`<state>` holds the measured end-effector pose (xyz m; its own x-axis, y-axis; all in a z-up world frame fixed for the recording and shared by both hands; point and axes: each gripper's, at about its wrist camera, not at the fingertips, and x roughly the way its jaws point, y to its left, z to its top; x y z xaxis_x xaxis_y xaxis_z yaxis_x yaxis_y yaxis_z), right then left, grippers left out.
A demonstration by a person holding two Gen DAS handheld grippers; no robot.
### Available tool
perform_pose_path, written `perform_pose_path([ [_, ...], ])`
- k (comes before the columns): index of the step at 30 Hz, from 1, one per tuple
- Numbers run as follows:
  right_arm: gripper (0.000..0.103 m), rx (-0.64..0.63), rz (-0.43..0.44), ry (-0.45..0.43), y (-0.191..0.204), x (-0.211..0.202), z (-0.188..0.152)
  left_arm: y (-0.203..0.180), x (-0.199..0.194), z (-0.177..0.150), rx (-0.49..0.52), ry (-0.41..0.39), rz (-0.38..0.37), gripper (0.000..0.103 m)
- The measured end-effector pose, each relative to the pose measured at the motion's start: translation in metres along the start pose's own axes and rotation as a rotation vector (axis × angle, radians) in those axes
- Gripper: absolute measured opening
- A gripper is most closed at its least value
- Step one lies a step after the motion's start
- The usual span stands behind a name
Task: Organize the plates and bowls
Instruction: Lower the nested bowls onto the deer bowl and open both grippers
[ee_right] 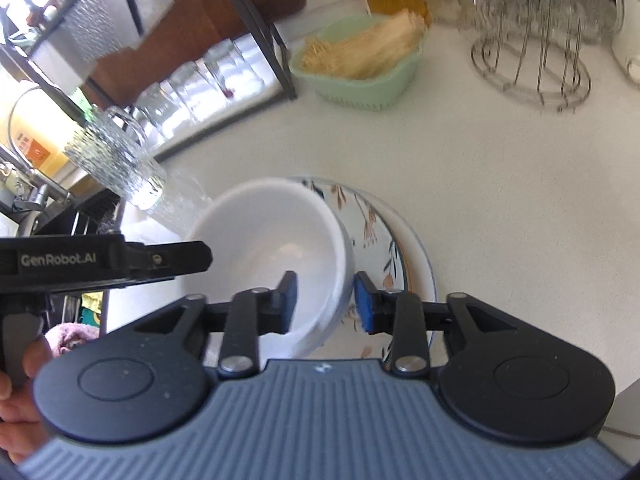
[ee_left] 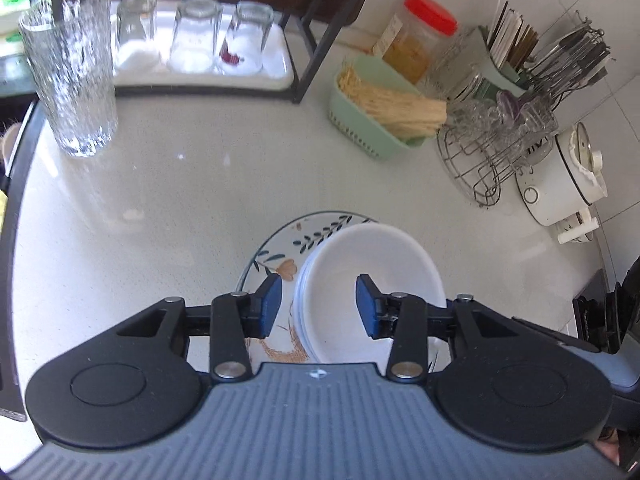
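the white bowls (ee_left: 368, 276) sit nested on the floral plate (ee_left: 280, 256), stacked to save counter room. the left gripper (ee_left: 319, 306) hangs spread astride their near rim, one pad inside. the right gripper (ee_right: 326, 302) straddles the opposite wall, fingers parted, seemingly not yet pinching.

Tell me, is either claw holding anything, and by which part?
The right claw straddles the near rim of the white bowl, one finger inside, one outside; contact is unclear. The left claw hangs open, holding nothing.
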<state>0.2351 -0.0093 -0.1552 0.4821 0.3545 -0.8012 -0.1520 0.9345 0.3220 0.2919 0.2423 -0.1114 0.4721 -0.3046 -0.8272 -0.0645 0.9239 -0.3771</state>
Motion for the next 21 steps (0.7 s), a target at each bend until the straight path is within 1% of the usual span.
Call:
perform_pose_path([
  [2,0.046,-0.021,-0.005,-0.033,0.003,-0.01,0.004,-0.006,-0.012,-0.001,0.007,-0.022,0.007,0.046],
  [5,0.046,-0.049,0.009,-0.077,0.004,-0.028,0.009,-0.019,-0.035,-0.005,0.022,-0.069,0.02,0.046],
  [10,0.046,-0.105,0.055,-0.162,0.006,-0.07,0.016,-0.051,-0.087,-0.019,0.062,-0.188,0.049,0.046],
  [15,0.046,-0.156,0.103,-0.256,0.003,-0.124,0.013,-0.088,-0.141,-0.045,0.077,-0.31,0.081,0.046],
  [18,0.046,-0.195,0.111,-0.333,-0.001,-0.157,0.006,-0.108,-0.165,-0.067,0.08,-0.356,0.103,0.046],
  [21,0.046,-0.222,0.115,-0.393,-0.007,-0.185,-0.003,-0.126,-0.184,-0.092,0.085,-0.388,0.112,0.047],
])
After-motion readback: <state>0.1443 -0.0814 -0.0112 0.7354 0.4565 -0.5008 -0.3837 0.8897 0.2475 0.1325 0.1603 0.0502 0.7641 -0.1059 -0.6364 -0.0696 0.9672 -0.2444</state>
